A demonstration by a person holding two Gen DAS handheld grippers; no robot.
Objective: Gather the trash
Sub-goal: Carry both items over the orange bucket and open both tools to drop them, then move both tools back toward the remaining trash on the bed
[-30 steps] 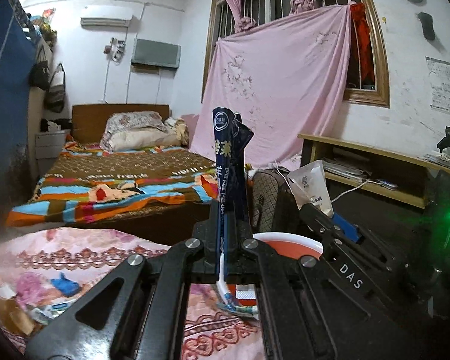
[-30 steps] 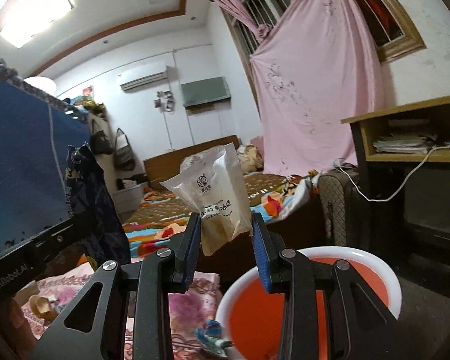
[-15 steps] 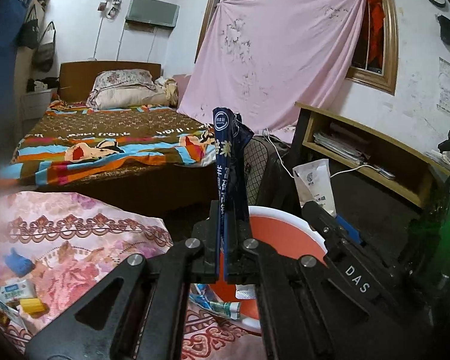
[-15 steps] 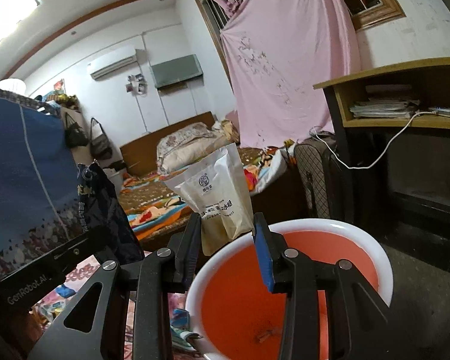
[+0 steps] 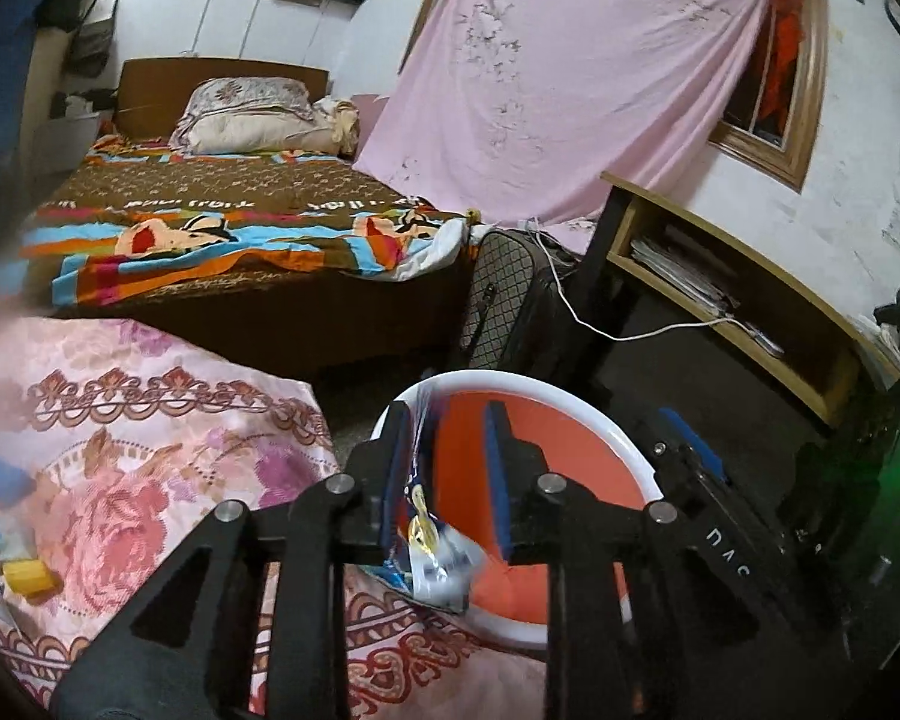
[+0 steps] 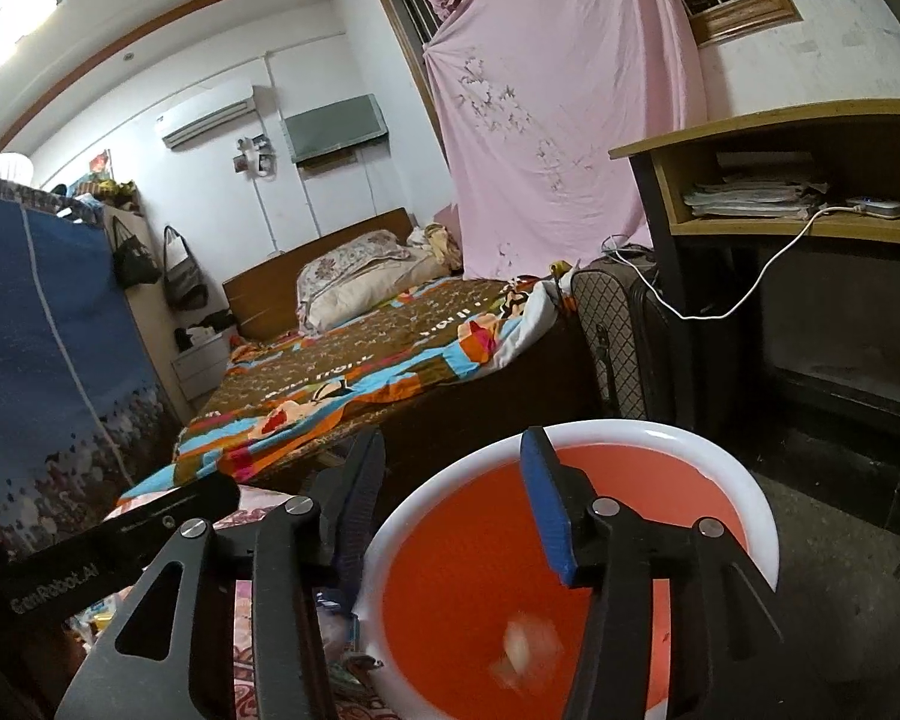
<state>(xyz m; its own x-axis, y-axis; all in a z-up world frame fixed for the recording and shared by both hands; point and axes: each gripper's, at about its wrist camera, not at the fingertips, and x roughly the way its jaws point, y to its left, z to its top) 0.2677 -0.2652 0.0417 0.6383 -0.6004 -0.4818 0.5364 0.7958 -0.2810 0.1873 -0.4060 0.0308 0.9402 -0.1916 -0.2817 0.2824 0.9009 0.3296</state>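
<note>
An orange basin with a white rim stands on the floor beside the pink floral cloth. My left gripper is open above the basin's near edge; the dark blue wrapper is blurred, slipping down between its fingers. My right gripper is open over the basin. The pale pouch is a blur inside the basin below it. Small scraps, a yellow one and a blue one, lie on the cloth at the left.
A bed with a striped blanket stands behind the cloth. A checked suitcase and a wooden desk with a white cable stand to the right of the basin. A blue wardrobe is at the left.
Both grippers tilted down over the basin and opened. The blue wrapper slid down out of the left grip. The pale pouch dropped from the right gripper into the basin.
</note>
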